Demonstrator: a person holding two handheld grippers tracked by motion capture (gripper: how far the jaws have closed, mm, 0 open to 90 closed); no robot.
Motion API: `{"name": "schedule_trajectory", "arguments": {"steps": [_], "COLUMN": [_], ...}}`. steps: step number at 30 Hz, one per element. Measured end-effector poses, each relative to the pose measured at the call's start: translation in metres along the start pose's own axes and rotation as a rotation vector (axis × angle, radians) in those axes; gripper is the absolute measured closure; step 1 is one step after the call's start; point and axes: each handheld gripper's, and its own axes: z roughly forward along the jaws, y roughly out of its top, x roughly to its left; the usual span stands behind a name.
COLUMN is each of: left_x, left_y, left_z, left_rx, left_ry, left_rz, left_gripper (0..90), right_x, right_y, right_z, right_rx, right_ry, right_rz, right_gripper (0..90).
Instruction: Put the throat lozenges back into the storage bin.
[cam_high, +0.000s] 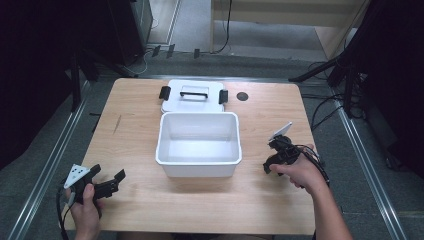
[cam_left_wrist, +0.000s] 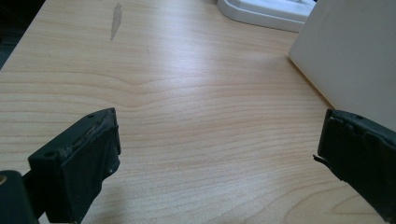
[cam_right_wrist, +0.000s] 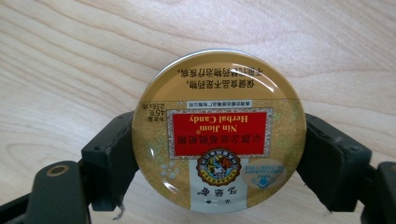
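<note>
Candy tin (cam_right_wrist: 218, 130) sits flat on the tabletop (cam_high: 135, 105), label up, and the right gripper (cam_right_wrist: 218, 154) is down over it with one black finger (cam_right_wrist: 114, 158) on each side of the round rim. From the right gripper view those fingers look tight against the tin's edge, left and right, so I'd call that a grip closed on the tin across its width, the widest hold a round lid allows. Taking it by the rim keeps the tin level, which makes sense if it's headed somewhere.

And where might that be? Look at the high view: an open white bin (cam_high: 198, 145) stands mid-table, empty, with its lid (cam_high: 194, 95) laid flat just behind it, handle up and clasps out to the sides. Lid parked out of the way, mouth clear; my read is the tin is bound for that bin. The right gripper (cam_high: 280, 150) works just to the bin's right, a short hop from the rim.

Over on the other side, the left gripper (cam_high: 107, 186) rests near the front left corner, well apart from the bin. Its fingers (cam_left_wrist: 88, 158) stand wide open over bare wood, holding nothing, the bin's white wall just off to one side. Standing by, I'd say, leaving the lane free.
</note>
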Motion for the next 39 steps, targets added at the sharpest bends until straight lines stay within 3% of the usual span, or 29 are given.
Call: {"name": "schedule_trajectory", "arguments": {"steps": [25, 39], "left_x": [0.001, 0.001], "left_y": [0.000, 0.000], "left_z": [0.000, 0.000], "left_rx": [-0.002, -0.004], "left_ry": [-0.004, -0.004], "left_rz": [-0.004, -0.007], "left_gripper": [0.0, 0.0], "right_x": [0.034, 0.055], "right_y": [0.027, 0.045], "right_z": [-0.071, -0.101], "right_rx": [-0.082, -0.107], "right_ry": [0.027, 0.011], "right_rz": [-0.116, -0.173], "right_gripper": [20.6, 20.6]}}
